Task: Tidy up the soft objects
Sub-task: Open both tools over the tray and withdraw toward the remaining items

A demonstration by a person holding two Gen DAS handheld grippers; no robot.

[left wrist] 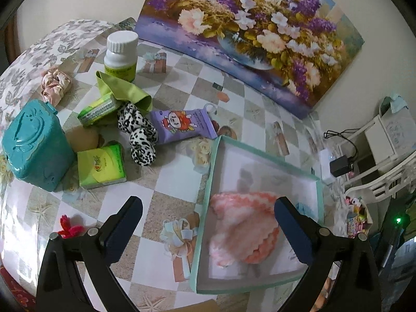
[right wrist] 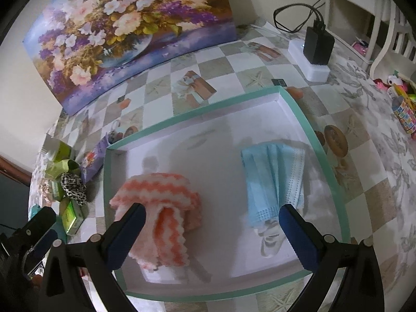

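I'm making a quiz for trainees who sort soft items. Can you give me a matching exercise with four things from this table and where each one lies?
Things:
1. pink-and-white cloth
2. blue face mask
3. leopard-print scrunchie
4. white bottle

Places:
A. on the tablecloth, beside the purple packet
B. right part of the green-rimmed box
C. standing near the flower painting
D. left part of the box

Pairs: 1-D, 2-B, 3-A, 4-C
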